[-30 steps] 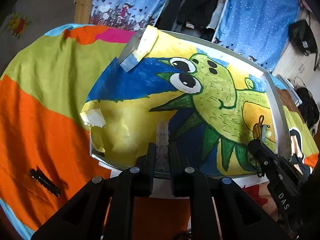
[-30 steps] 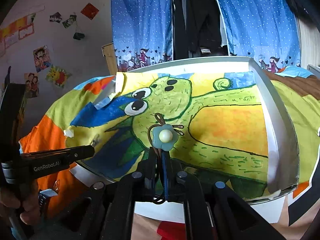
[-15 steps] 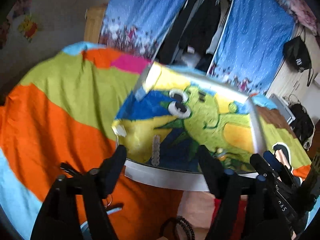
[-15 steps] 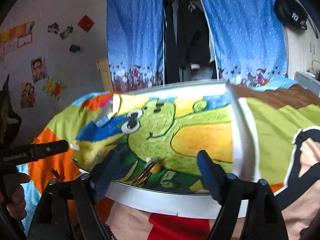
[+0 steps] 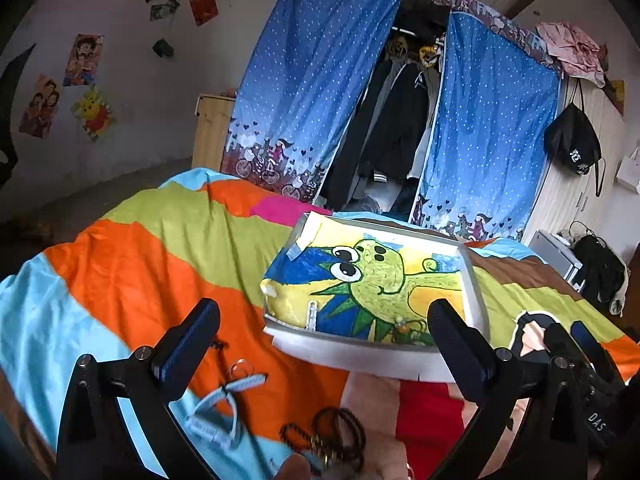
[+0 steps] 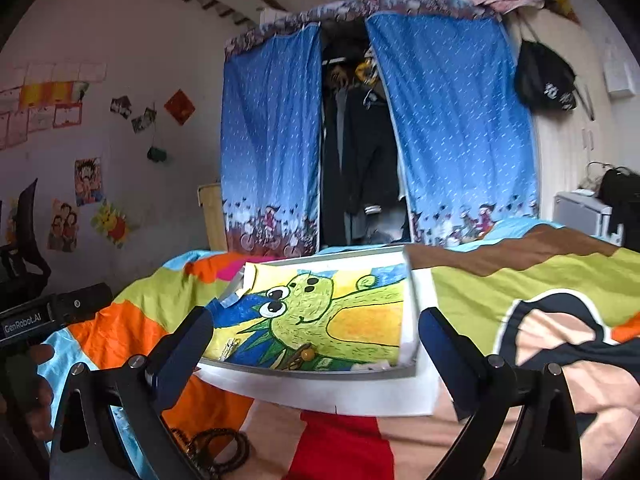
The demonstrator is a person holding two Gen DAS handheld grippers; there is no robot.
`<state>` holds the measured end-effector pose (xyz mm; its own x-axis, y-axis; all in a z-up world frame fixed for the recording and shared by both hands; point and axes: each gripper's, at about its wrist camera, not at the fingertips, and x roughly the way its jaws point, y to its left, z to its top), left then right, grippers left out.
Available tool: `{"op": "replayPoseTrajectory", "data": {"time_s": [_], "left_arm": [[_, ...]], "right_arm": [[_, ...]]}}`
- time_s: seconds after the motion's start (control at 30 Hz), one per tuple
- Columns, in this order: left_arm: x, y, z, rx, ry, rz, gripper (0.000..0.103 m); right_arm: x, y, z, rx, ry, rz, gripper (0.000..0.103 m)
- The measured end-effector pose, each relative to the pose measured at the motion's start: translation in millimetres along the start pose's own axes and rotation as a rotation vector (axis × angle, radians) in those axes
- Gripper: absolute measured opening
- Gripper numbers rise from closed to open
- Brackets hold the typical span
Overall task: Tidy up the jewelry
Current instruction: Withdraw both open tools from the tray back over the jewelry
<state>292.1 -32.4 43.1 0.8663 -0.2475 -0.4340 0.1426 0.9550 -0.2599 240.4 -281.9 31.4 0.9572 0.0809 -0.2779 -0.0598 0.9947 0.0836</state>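
Observation:
A shallow white tray (image 5: 352,354) lined with a green cartoon drawing lies on the bed; it also shows in the right wrist view (image 6: 320,396). In it lie a pale strap-like bracelet (image 5: 311,314) near the front left and a flower brooch with a bead (image 6: 305,355) near the front middle. Dark bead bracelets (image 5: 336,438) and a metal ring (image 5: 241,369) lie on the bedspread in front of the tray. My left gripper (image 5: 326,338) is open and empty, held back from the tray. My right gripper (image 6: 316,350) is open and empty too.
The bed has a bright orange, green and blue spread (image 5: 140,264). A light blue ribbon-like item (image 5: 224,404) lies near the front left. Blue curtains (image 5: 316,92) and hanging clothes stand behind the bed. A wooden cabinet (image 5: 212,132) is at the back left.
Both grippers have opened and pulled back and up from the tray. The left let go of the strap bracelet and the right let go of the flower brooch; both now lie in the tray.

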Motion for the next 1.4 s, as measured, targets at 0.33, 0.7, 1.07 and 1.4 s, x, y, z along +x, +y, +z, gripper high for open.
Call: {"op": "replayPoseTrajectory", "data": {"time_s": [0.33,0.7,1.07,1.4], "left_arm": [[-87.5,-18.3,-37.3,0.121,-0.107,0.020,0.102],[-145.3,-5.9,-85.5,0.131,-0.067,0.005,0.102],[-168.4,20.5,-124.5,0.096,0.040,0.072,0.102],[-134.8,36.7,-145.5,0.056,0.247,0.184,0.102]], "right_arm": [[-85.9,11.7,-23.6,-0.017,-0.026,-0.021,0.103],[-138.6,29.8,-53.2,-0.019,0.031,-0.004,0.103],[-155.0,54.7,-78.0,-0.055,0.100,0.015,0.103],[-121.6,57.6,-102.8,-0.044,0.324,0.021,0.103]]}}
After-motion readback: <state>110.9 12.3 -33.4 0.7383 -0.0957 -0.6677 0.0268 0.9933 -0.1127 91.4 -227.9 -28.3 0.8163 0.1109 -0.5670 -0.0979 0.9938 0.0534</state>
